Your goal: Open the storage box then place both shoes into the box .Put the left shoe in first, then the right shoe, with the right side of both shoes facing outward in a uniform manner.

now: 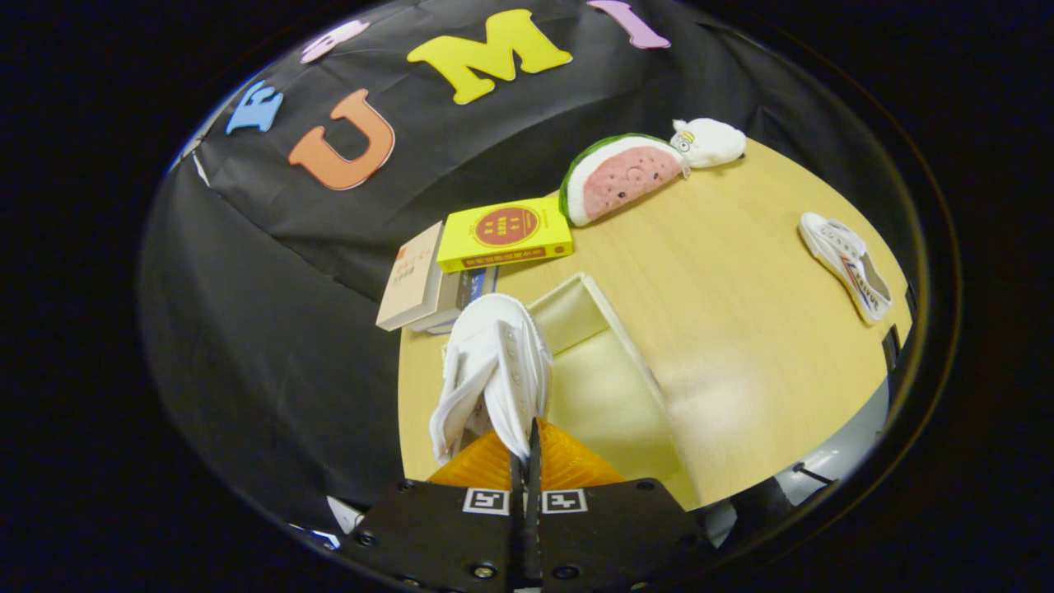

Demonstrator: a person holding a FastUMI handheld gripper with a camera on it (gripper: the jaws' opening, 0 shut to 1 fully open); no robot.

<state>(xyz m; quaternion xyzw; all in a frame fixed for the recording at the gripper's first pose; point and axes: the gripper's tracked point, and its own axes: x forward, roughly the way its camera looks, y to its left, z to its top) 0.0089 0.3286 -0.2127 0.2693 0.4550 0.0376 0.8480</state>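
Your gripper (524, 449) has its fingers pinched on a white shoe (494, 371), lifted beside the open storage box (605, 375). The second shoe (846, 263) lies well right of the box; books (461, 263) sit just behind it.

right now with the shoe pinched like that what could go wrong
1. The jaws are shut on a thin edge of the white shoe, so it could slip or swing as it goes down.
2. The shoe hangs over the near wall of the open box; it could catch the rim or land facing the wrong way.
3. The other shoe lies far off across the table.
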